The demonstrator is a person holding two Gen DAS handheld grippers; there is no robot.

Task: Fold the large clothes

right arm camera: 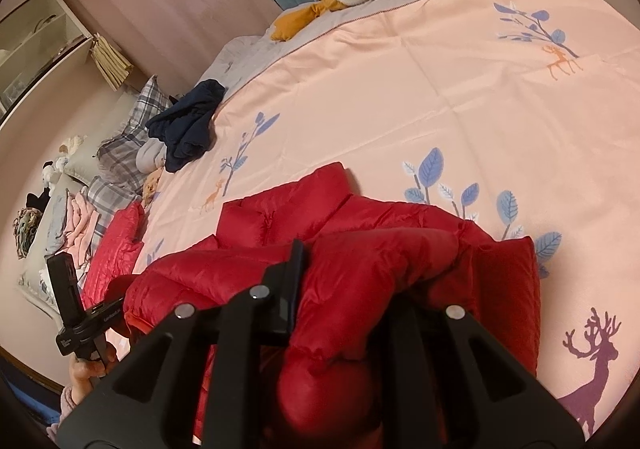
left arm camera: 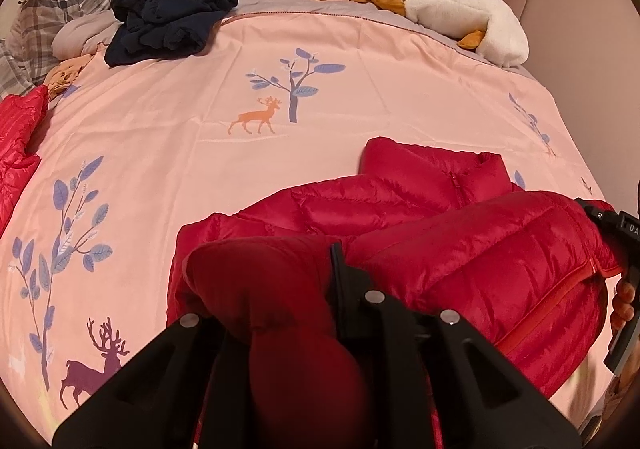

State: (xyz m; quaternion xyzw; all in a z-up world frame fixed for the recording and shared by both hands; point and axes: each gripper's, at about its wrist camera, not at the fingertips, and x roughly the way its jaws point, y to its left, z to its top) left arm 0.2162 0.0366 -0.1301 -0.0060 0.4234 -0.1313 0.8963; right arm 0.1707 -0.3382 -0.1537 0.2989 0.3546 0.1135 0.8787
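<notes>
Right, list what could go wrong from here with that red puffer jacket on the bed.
1. Both the left gripper and right gripper pinch only small bunches of the slick red quilted puffer jacket; the fabric may slip out.
2. The puffy fill may spring back, so a fold could reopen once released.
3. The jacket lies near the close edge of the pink deer-print duvet; part might slide off.

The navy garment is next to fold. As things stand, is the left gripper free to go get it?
Probably not: the left gripper is shut on the red puffer jacket, and the navy garment lies across the bedspread. Nothing blocks the way.
</notes>
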